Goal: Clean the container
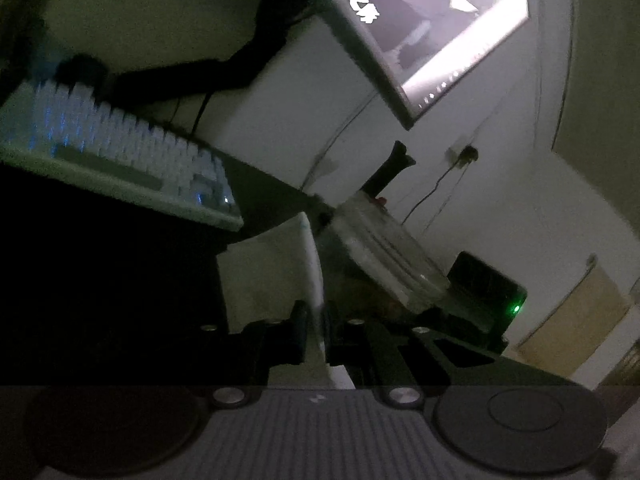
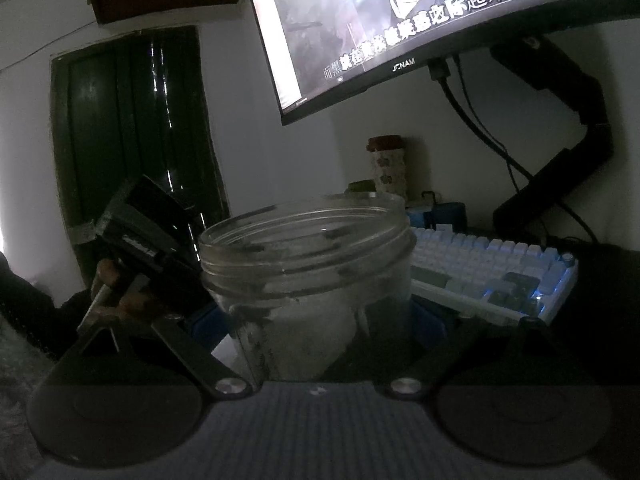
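A clear plastic jar [image 2: 308, 264] with a threaded open mouth stands upright between the blue pads [image 2: 430, 320] of my right gripper [image 2: 316, 320], which is shut on its lower body. Dark smears mark its wall. A white wipe [image 1: 312, 264] is pinched in my left gripper [image 1: 316, 320], just left of the tilted-looking jar [image 1: 388, 256]. In the right wrist view a white mass [image 2: 316, 332] shows through the jar's wall; I cannot tell if it is inside or behind. A hand [image 2: 116, 280] holds the left gripper's body [image 2: 148, 232] left of the jar.
A lit monitor [image 2: 400, 20] on a black arm [image 2: 580, 120] hangs over the desk. A white backlit keyboard [image 2: 488, 272] lies right of the jar. A red-lidded cup [image 2: 388, 168] and blue boxes [image 2: 440, 216] stand behind it. A dark window [image 2: 132, 128] is at left.
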The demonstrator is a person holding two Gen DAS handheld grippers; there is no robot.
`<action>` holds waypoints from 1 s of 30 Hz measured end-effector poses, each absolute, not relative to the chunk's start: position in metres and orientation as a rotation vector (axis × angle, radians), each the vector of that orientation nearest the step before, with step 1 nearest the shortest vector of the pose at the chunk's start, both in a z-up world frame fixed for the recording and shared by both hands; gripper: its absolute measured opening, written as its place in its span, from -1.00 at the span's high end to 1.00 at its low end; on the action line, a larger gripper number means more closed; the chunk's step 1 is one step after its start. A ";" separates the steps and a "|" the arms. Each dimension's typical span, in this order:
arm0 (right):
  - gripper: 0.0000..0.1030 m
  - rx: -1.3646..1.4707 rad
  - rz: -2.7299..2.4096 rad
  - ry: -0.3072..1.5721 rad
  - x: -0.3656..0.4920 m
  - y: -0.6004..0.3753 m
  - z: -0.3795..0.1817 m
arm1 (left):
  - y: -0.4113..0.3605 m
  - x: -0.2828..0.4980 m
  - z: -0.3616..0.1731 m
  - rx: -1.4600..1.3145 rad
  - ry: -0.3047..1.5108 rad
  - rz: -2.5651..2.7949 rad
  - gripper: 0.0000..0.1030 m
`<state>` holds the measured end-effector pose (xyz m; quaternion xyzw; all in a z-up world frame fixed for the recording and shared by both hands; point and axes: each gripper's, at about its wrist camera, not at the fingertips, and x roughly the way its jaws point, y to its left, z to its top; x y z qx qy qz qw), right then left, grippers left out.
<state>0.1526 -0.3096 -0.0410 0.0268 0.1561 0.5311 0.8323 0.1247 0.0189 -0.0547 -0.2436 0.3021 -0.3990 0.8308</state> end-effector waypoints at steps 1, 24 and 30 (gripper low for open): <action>-0.83 0.057 1.126 0.332 0.153 -0.309 -0.041 | 0.017 0.122 -0.052 -0.502 0.639 -0.847 0.88; -0.84 0.055 1.131 0.339 0.158 -0.305 -0.041 | 0.003 0.128 -0.066 -0.391 0.692 -0.751 0.89; -0.84 0.051 1.130 0.339 0.158 -0.304 -0.042 | 0.004 0.130 -0.068 -0.390 0.706 -0.737 0.89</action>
